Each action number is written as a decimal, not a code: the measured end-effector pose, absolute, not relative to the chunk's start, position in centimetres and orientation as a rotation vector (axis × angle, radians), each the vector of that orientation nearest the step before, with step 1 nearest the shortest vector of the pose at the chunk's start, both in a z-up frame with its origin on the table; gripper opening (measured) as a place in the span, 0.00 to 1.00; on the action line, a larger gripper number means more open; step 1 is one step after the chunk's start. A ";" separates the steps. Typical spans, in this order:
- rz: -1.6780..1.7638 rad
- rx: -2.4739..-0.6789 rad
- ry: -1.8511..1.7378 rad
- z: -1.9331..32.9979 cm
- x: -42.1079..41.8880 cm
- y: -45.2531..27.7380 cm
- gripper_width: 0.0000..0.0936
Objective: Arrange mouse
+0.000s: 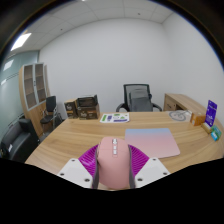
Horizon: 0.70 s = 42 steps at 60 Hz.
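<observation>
A pink computer mouse (113, 162) sits between my gripper's (113, 165) two fingers, lifted above the wooden table (70, 140). Both magenta pads (90, 160) press against its sides, so the gripper is shut on it. The mouse's scroll wheel faces up and its nose points ahead. Just beyond the fingers, to the right, a pale pink mouse mat (153, 145) lies flat on the table.
A white paper with print (114, 118) lies at the table's far side. A purple box (211, 111) and small items stand at the right end. Black office chairs (137, 97) and wooden cabinets (84, 105) line the back wall.
</observation>
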State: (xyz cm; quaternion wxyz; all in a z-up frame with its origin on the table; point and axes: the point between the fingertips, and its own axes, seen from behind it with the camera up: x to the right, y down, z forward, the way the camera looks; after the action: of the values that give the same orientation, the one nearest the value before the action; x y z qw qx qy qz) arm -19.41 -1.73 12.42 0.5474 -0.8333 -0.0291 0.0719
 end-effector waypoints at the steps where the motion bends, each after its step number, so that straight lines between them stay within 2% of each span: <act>1: 0.161 -1.958 -0.070 13.4 -18.8 -0.8 0.44; 6: 0.099 -1.901 -0.049 16.5 -14.1 4.0 0.44; 10: 0.035 -1.916 -0.042 16.1 -10.5 7.7 0.44; 16: -0.018 -2.015 -0.001 11.5 -5.7 12.1 0.44; 24: -0.051 -2.142 -0.016 5.1 -3.3 15.5 0.44; 37: -0.035 -2.275 0.001 -0.6 -3.5 15.8 0.47; 42: -0.036 -2.260 0.005 -0.5 -3.6 15.9 0.48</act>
State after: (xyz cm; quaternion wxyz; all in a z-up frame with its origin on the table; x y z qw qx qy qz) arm -3.56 15.93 -0.52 0.4263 -0.9045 0.0018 -0.0142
